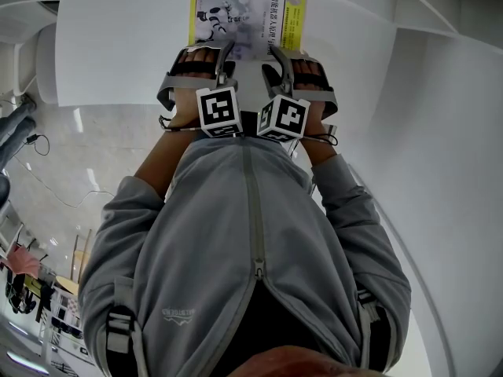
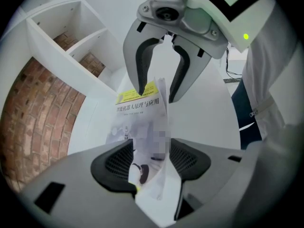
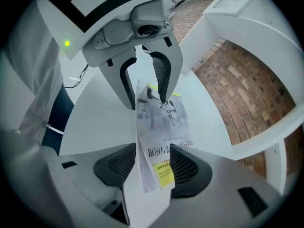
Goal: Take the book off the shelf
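1. One book (image 1: 247,14) lies cover-up on the white tabletop (image 1: 126,45). It is clear of the shelf (image 2: 71,37), whose compartments stand off to the side against a brick wall (image 2: 38,113).
2. At one edge of the book, the left gripper (image 2: 151,160) has its jaws partly apart. The cover and a lifted white page run between its pads, but I see no squeeze on them. I read this gripper as straddling the book rather than holding it.
3. At the opposite edge, the right gripper (image 3: 152,167) faces the left one with its jaws wide. A loose fan of pages stands between its pads, with a gap on one side, so it grips nothing either.
4. Judging by how things lie, the book looks delivered. What remains is to draw both grippers away.
5. Possible trouble from here:
   - A raised page may catch on a ribbed pad as a gripper pulls back, and then crease or tear.
   - If one gripper pulls away off-line, it could drag the light book across the smooth top towards the rim.
   - If the jaws close again on the fanned pages, they would crumple them, because the pads would meet paper and not the whole book.
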